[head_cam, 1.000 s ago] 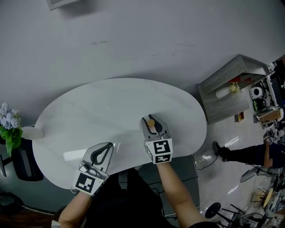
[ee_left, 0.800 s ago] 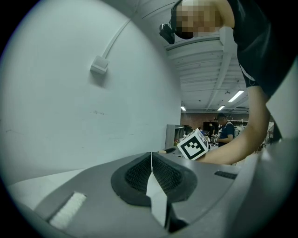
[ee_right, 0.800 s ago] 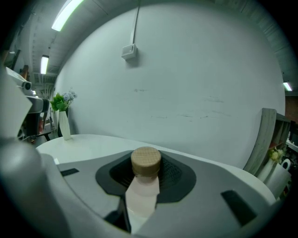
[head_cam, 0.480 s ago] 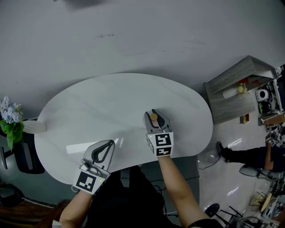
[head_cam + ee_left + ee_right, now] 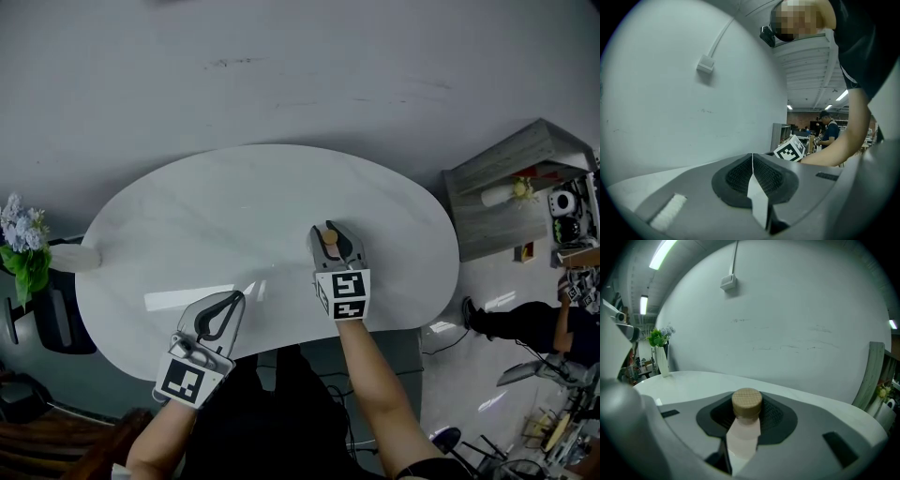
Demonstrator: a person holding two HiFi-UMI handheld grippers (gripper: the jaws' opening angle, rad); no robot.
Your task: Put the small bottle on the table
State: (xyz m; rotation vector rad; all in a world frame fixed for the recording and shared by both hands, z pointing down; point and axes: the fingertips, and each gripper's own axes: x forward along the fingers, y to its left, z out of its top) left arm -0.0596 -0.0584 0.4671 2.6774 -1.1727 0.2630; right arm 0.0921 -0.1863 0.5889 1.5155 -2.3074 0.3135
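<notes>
We are working over a broad white oval table (image 5: pixel 187 216), which is taking up most of the head view. Our left gripper (image 5: pixel 234 300) is hovering over its near edge with its jaws pressed together and nothing between them. Our right gripper (image 5: pixel 329 230) is reaching over the table's near right part, jaws clamped on the small bottle (image 5: pixel 743 427). A white vase (image 5: pixel 75 258) is standing at the table's far left edge, holding pale blue flowers (image 5: pixel 21 246) with green leaves. The bottle is showing a pale, milky pinkish body and a round tan cap with a fine woven texture; we cannot tell whether its base is touching the table.
</notes>
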